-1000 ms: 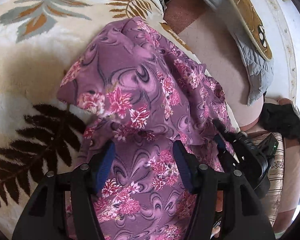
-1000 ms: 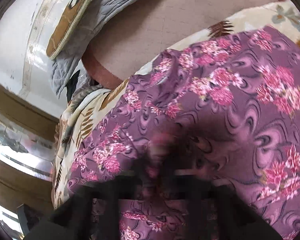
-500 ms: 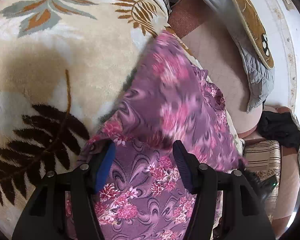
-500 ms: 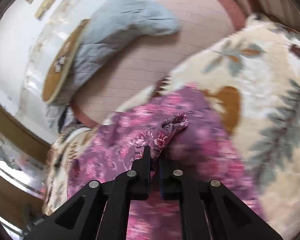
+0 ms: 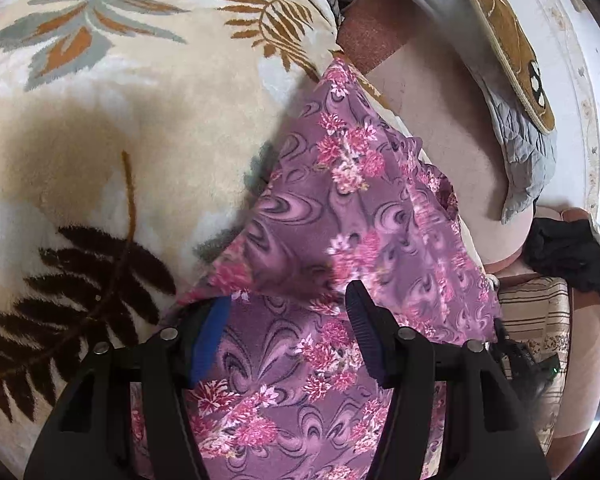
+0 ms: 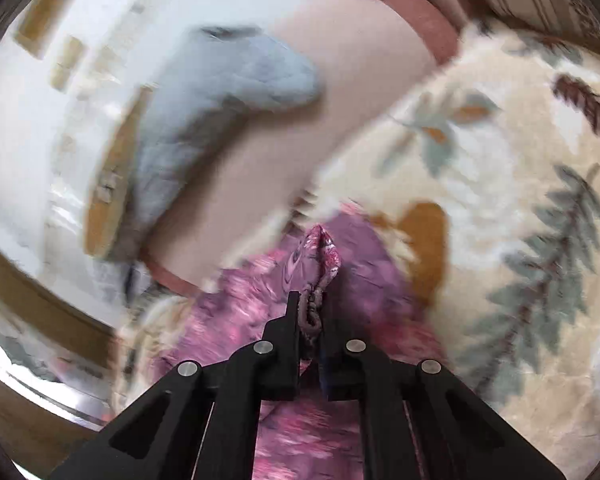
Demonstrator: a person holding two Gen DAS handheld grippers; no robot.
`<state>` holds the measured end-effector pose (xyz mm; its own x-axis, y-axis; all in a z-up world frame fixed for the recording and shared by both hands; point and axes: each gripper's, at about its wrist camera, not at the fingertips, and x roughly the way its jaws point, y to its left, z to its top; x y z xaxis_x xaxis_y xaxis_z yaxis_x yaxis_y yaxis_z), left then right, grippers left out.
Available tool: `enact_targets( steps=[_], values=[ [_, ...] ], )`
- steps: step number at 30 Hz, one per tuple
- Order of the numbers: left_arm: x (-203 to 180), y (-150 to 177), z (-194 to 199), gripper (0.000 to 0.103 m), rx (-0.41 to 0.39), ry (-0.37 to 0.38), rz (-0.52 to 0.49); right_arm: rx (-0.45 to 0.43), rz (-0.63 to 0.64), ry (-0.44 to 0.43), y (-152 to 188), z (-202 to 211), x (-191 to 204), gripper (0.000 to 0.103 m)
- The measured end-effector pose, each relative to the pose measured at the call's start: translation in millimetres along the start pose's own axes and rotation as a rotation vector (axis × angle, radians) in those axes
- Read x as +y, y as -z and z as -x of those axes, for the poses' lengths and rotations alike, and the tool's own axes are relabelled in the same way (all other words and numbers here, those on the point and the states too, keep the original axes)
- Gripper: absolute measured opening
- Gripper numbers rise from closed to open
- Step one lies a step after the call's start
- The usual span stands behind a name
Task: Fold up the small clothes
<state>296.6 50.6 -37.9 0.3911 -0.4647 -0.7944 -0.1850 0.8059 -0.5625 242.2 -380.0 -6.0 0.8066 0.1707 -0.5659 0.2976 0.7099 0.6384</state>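
Note:
A purple garment with pink flowers (image 5: 360,200) lies on a cream blanket, with one flap lifted and drawn over to the right. My left gripper (image 5: 286,300) hovers low over the garment's near part. Its jaws stand open, with cloth lying under them and nothing pinched. My right gripper (image 6: 311,304) is shut on a bunched edge of the garment (image 6: 320,248), which sticks up past the fingertips. In the left wrist view the right gripper's black body (image 5: 520,360) peeks out at the garment's lower right edge. The right wrist view is blurred.
The cream leaf-patterned blanket (image 5: 120,140) spreads to the left and far side. A pink cushion (image 5: 440,92) lies beyond the garment, with a grey quilted pad (image 5: 512,128) over it. A black cloth (image 5: 560,248) and a striped cushion (image 5: 532,312) sit at the right.
The right gripper has pulled the garment's far flap across to the right and folded it over, uncovering the blanket on the left. The left gripper has stayed put.

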Motion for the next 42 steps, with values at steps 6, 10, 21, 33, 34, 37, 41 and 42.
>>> enact_targets(
  steps=[6, 10, 21, 33, 34, 37, 41, 42],
  values=[
    [-7.9, 5.3, 2.9, 0.058, 0.018, -0.021, -0.066, -0.003, 0.016, 0.190, 9.5, 19.1, -7.2, 0.015],
    [-25.8, 16.1, 18.6, 0.058, 0.025, 0.054, -0.126, -0.080, 0.155, 0.067, -2.8, 28.5, 33.6, 0.045],
    [-55.3, -4.8, -32.2, 0.060, 0.037, -0.170, -0.366, 0.132, 0.296, 0.181, 13.4, -46.2, 39.2, 0.034],
    [-51.9, 67.2, -5.4, 0.067, 0.175, -0.282, -0.498, 0.388, 0.209, 0.109, 91.1, 40.0, -8.3, 0.037],
    [-44.5, 73.6, 1.0, 0.067, 0.195, -0.280, -0.482, 0.406, 0.207, 0.103, 97.5, 48.8, -11.0, 0.037],
    [-21.4, 94.1, 31.2, 0.067, 0.220, -0.266, -0.459, 0.466, 0.218, 0.099, 119.8, 79.0, -20.7, 0.043],
    [16.2, 114.1, 68.2, 0.068, 0.263, -0.234, -0.380, 0.476, 0.294, 0.093, 149.5, 127.0, -34.2, 0.044],
    [24.6, 118.5, 75.6, 0.068, 0.272, -0.238, -0.360, 0.476, 0.314, 0.105, 157.7, 139.6, -38.7, 0.044]
  ],
)
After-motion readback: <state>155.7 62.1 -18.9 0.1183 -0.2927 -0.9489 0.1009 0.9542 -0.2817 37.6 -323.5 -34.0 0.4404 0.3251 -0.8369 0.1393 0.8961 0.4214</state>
